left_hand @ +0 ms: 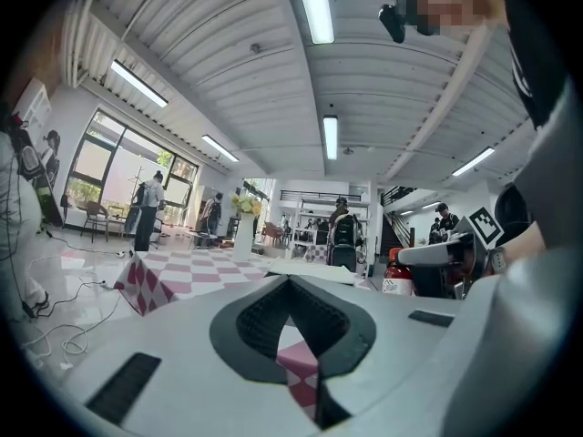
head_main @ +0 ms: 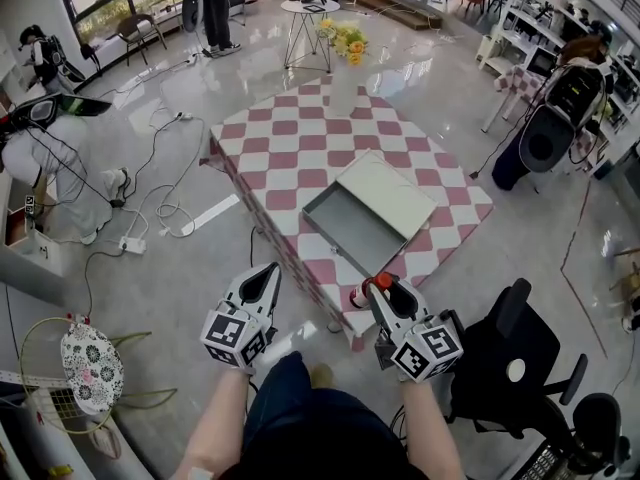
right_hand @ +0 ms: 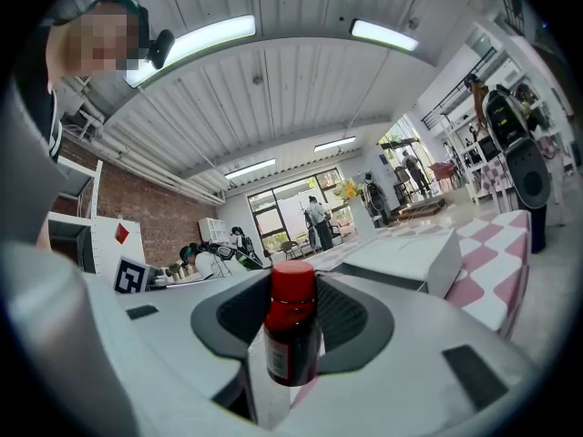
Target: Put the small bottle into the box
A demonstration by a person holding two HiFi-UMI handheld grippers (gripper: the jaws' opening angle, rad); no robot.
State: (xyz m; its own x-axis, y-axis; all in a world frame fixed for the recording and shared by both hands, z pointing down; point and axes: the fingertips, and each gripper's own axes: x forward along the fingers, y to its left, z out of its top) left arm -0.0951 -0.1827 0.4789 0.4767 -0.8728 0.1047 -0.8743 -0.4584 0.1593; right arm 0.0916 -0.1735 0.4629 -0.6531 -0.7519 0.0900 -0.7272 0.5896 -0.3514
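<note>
The person stands at the near corner of the checked table (head_main: 300,138), both forearms reaching forward and down, grippers side by side and well apart. The right gripper (head_main: 378,286) points at the table's near edge, its jaws clamped on the bottle (head_main: 364,291). In the right gripper view the bottle (right_hand: 291,330) stands upright between the pads, red cap on top. It is in the air at the table's edge, short of the box (head_main: 350,230), which sits open on the cloth with its lid (head_main: 390,193) leaning back on the far side. The left gripper (head_main: 268,273) hangs off the table's left side over the floor, its jaws pinched together at the tips with nothing between them.
</note>
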